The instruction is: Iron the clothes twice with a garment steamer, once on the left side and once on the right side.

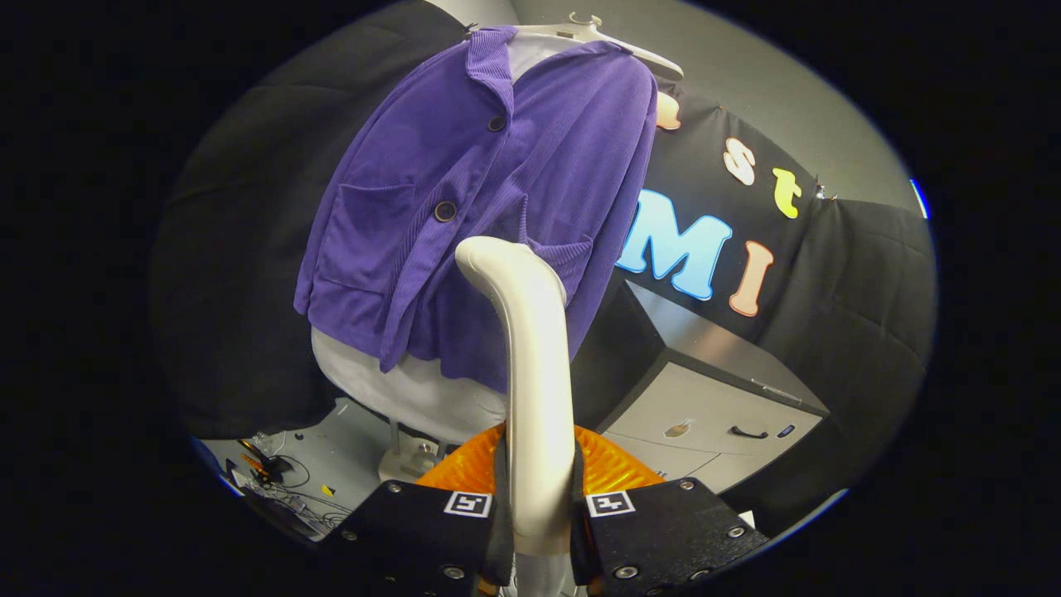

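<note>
Gripper (539, 514) clamped on the garment steamer (530, 365) handle, head at the purple jacket's (464, 207) lower front, contact apparently unclear; recommend slow, even vertical strokes, keeping the head square to cloth.

You've got grey floor (358, 424) past the fingers, to the left: cables (286, 489) & small bits lie on it, plus the stand base (404, 464). Grey cabinet (704, 402) stands to the rt. Your gripper (539, 518) fingers clamp the steamer (535, 356).
</note>
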